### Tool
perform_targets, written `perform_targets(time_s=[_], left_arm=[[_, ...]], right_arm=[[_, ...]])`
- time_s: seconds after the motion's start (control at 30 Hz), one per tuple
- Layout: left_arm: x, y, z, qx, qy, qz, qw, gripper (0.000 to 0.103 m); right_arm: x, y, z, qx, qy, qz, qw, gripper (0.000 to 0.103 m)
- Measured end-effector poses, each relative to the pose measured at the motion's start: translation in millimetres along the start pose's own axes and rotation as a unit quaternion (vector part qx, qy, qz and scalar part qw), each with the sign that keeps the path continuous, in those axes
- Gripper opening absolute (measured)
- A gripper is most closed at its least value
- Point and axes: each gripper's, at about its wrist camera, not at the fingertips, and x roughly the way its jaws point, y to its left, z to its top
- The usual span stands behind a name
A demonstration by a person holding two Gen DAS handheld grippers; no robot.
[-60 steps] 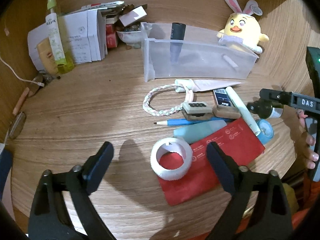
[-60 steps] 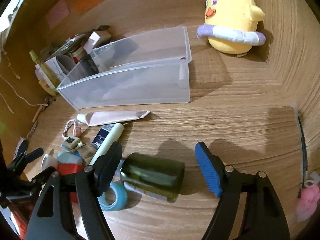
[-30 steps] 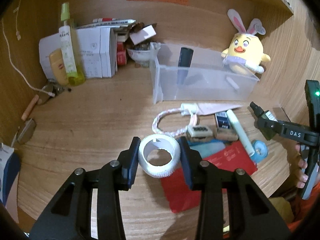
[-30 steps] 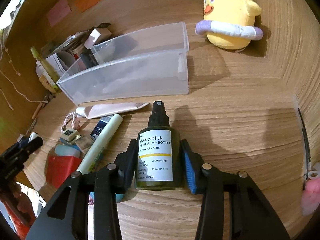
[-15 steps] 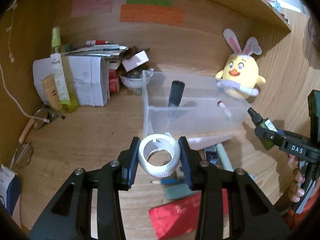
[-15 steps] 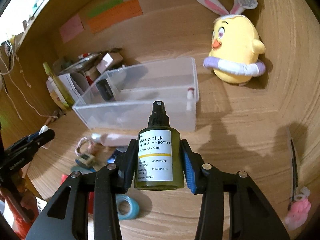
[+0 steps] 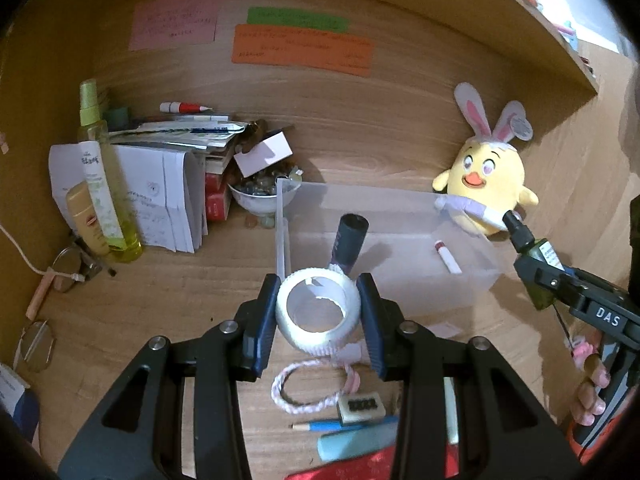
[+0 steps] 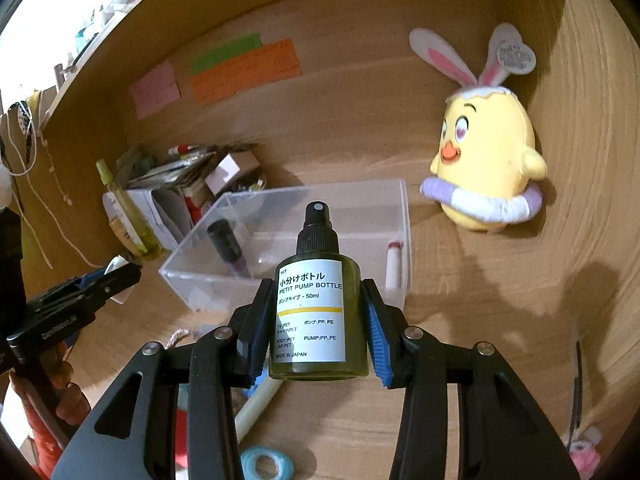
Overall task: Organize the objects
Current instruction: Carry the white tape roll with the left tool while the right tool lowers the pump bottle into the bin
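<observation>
Your left hand-held gripper [image 7: 318,312] clamps the white tape roll [image 7: 318,316] above the clear plastic bin's [image 7: 472,292] near-left corner; your right hand-held gripper [image 8: 316,320] grips the green pump bottle [image 8: 316,304] before its open front. A dark tube [image 7: 348,242] leans inside, its base hidden.

Both tools lifted their loads (tape roll [image 7: 317,312], pump bottle [image 8: 316,300]) off the desk toward the clear bin [image 7: 472,292].

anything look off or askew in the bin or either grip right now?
Nothing spilled or damaged. Only oddity: the dark tube in the clear bin leans tilted on the bin floor, while the small white stick lies flat. The left gripper holds the white tape roll squarely; the right gripper holds the pump bottle upright.
</observation>
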Motion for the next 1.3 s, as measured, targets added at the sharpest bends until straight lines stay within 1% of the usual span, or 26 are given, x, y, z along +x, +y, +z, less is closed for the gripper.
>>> perform_targets(time_s=[0.33, 0.5, 0.7, 0.83, 0.9, 0.97, 1.1, 1.17, 1.3], left_arm=[[23, -6, 23, 0.006, 0.008, 0.001, 1.0, 0.038], [40, -7, 32, 0.003, 0.024, -0.005, 0.9997, 0.038], [55, -5, 36, 0.004, 0.04, 0.003, 0.9992, 0.038], [42, -3, 28, 0.02, 0.036, 0.005, 0.9991, 0.038], [37, -4, 23, 0.028, 0.04, 0.003, 0.9988, 0.041], [32, -4, 16, 0.033, 0.048, -0.003, 0.9983, 0.049], [22, -9, 1, 0.04, 0.065, -0.029, 0.9967, 0.057], [19, -13, -7, 0.045, 0.072, -0.039, 0.9957, 0.063], [23, -28, -24, 0.063, 0.104, -0.066, 0.9904, 0.063]], right_arm=[[12, 0, 25, -0.004, -0.011, 0.003, 1.0, 0.039], [20, -3, 37, -0.004, -0.014, 0.002, 1.0, 0.039], [44, -11, 45, 0.007, 0.01, 0.005, 1.0, 0.039], [54, -19, 45, 0.014, 0.023, 0.006, 1.0, 0.039], [60, -22, 45, 0.017, 0.031, 0.005, 0.999, 0.039], [65, -23, 46, 0.017, 0.039, 0.006, 0.999, 0.039], [76, -21, 47, 0.005, 0.053, -0.004, 0.999, 0.039], [80, -18, 48, -0.004, 0.06, -0.009, 0.998, 0.039], [91, -11, 50, -0.02, 0.073, -0.016, 0.997, 0.039]])
